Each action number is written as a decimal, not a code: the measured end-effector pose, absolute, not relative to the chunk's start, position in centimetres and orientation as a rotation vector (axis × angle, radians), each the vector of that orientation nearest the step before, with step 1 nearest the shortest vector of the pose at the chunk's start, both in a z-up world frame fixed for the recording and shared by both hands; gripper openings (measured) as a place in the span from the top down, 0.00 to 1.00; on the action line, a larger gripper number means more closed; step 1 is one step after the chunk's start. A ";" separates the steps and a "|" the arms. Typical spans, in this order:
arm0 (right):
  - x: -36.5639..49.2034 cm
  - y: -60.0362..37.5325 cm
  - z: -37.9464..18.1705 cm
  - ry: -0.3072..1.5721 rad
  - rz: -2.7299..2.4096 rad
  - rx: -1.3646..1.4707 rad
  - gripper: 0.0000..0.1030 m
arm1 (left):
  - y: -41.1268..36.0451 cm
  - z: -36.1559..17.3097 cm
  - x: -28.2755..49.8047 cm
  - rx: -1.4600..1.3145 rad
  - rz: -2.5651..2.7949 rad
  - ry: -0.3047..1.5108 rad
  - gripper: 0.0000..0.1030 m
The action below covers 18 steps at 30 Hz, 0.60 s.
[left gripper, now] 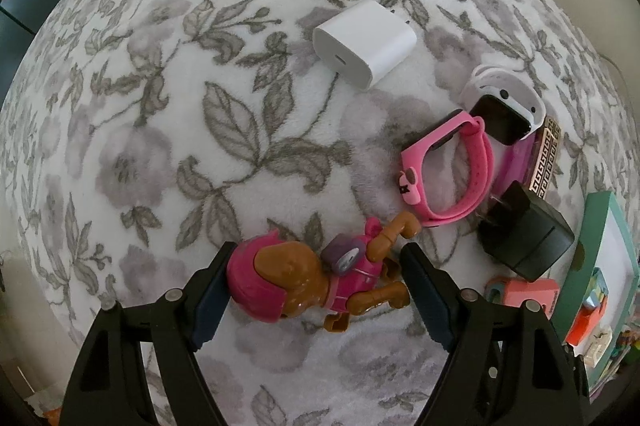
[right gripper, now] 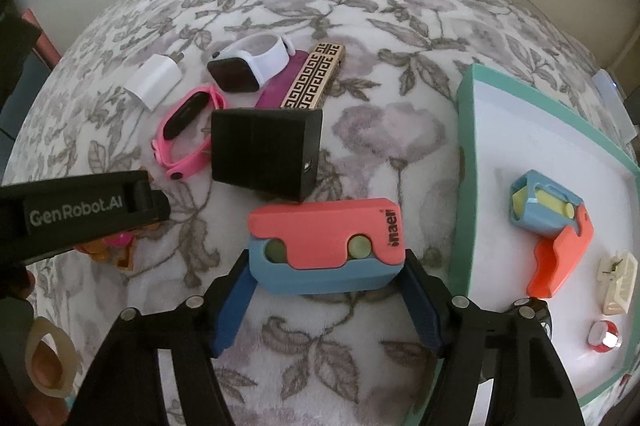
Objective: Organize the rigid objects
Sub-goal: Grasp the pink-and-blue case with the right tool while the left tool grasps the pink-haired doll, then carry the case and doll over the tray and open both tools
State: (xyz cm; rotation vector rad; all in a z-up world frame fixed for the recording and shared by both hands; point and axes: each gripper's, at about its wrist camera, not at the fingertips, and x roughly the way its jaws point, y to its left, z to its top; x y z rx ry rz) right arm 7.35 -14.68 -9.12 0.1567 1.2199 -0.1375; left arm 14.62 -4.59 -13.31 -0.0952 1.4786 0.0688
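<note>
Between right fingers: coral-and-blue plastic block toy (right gripper: 324, 246) on the floral fleece blanket (right gripper: 380, 122), long axis spanning pad to pad.
Right gripper (right gripper: 326, 290): jaws moderately wide, at block ends; contact uncertain.
Left gripper (left gripper: 310, 290): brackets pink-and-brown plastic puppy figure (left gripper: 308, 278), gaps visible.
Destination: teal-rimmed white tray (right gripper: 466, 130), beside right finger.

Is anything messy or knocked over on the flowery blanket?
Yes. The toy puppy lies tipped on its side. The white watch leans on the purple case in a jumble with the pink band and black charger. Nothing looks broken or spilled.
</note>
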 end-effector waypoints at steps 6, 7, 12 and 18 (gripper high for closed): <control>7.3 -14.7 -9.1 1.219 -0.136 0.155 0.30 | -3.9 -11.2 14.3 -0.112 0.071 1.460 0.20; 7.3 -14.6 -9.1 1.219 -0.136 0.154 0.30 | -3.8 -11.0 14.3 -0.114 0.071 1.458 0.20; 7.2 -14.7 -9.0 1.220 -0.135 0.168 0.30 | -2.8 -9.9 14.5 -0.132 0.072 1.448 0.20; 7.1 -15.3 -8.3 1.214 -0.133 0.207 0.30 | -1.8 -7.5 14.6 -0.149 0.075 1.404 0.20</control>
